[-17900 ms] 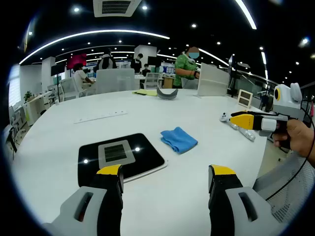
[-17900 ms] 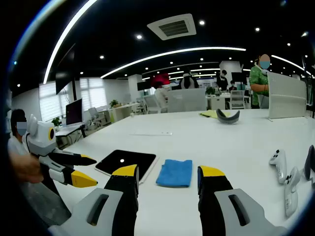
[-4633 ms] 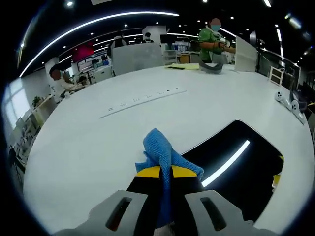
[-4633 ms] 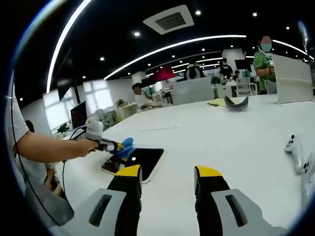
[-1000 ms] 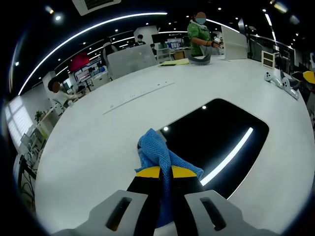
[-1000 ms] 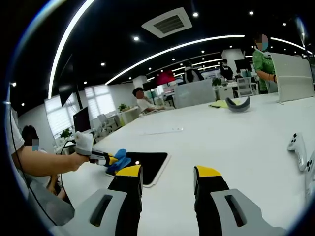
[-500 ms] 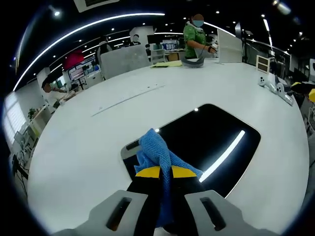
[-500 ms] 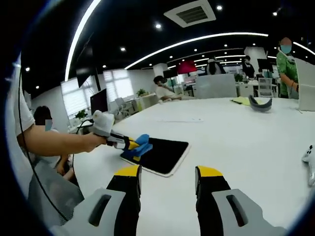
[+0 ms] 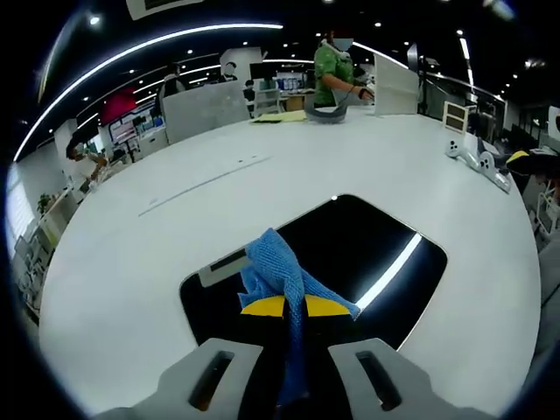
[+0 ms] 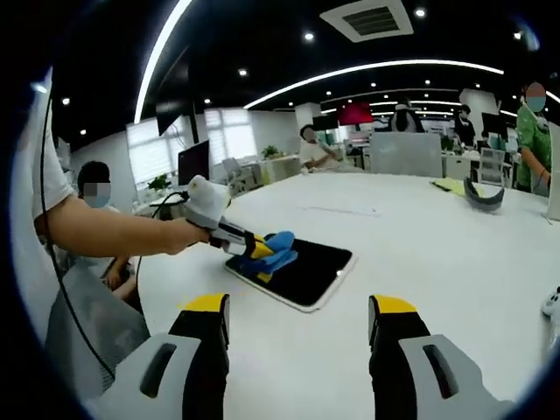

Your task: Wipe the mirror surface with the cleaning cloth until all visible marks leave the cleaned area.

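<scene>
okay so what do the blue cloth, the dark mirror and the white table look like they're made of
The blue cleaning cloth looks like soft microfibre: nubbly weave, limp folds. The dark rounded-rectangle mirror seems glossy glass or polished acrylic with a pale rim, sharply reflecting the ceiling light strip; which one I cannot tell. The white table looks like smooth matte laminate, showing only a soft sheen.

One mirror [image 9: 350, 254], one cloth [image 9: 276, 267], two grippers.

cloth [image 9: 280, 273] blue | mirror [image 9: 367, 241] black | table [image 9: 157, 236] white
</scene>
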